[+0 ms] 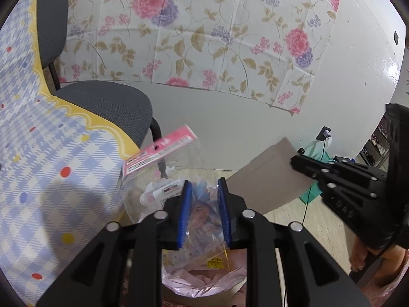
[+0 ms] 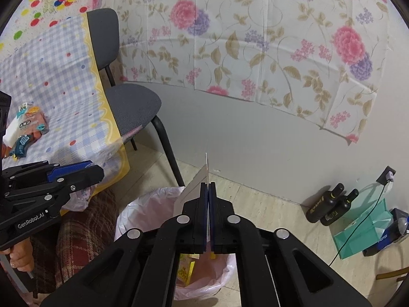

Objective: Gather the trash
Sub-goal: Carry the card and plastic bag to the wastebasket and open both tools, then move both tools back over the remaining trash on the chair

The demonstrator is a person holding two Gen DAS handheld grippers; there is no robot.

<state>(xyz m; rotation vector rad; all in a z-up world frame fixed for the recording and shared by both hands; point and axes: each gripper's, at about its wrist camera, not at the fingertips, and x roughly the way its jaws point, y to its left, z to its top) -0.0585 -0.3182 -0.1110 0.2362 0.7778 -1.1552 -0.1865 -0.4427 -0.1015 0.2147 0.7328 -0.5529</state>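
Crinkling clear plastic fills the lower centre of the left wrist view: a transparent packaging bag [image 1: 163,168] with a stiff pink header card, its printing too blurred to read. The left gripper [image 1: 204,204] stands partly open, its ribbed blue pads [image 1: 185,204] apart with the bag's film between them; whether they actually pinch the film cannot be told. Below the bag sits a trash bin [image 1: 204,281] lined with thin, glossy pink plastic, holding pale scraps and a yellow-labelled wrapper.

At the right of that view, the right gripper [image 1: 296,165] grips a flat, matte grey-brown cardboard sheet [image 1: 265,176], a plain rectangle tilted above the bin.

From the right wrist view, the right gripper [image 2: 208,192] is clamped tight on the cardboard sheet [image 2: 194,189], seen edge-on as a thin pale blade rising from between the pads. The trash bin [image 2: 143,209] lies directly beneath, lower centre. At the left edge, the left gripper [image 2: 76,176] bears white lettering, "GenRobot.AI".

A table [image 2: 58,76] under a smooth blue-gingham cloth with a yellow scalloped border occupies the upper left, carrying snack packets [image 2: 28,125]. A grey woven-fabric chair [image 2: 127,102] stands beside it. Two black bottles [image 2: 332,204] stand at the lower right.
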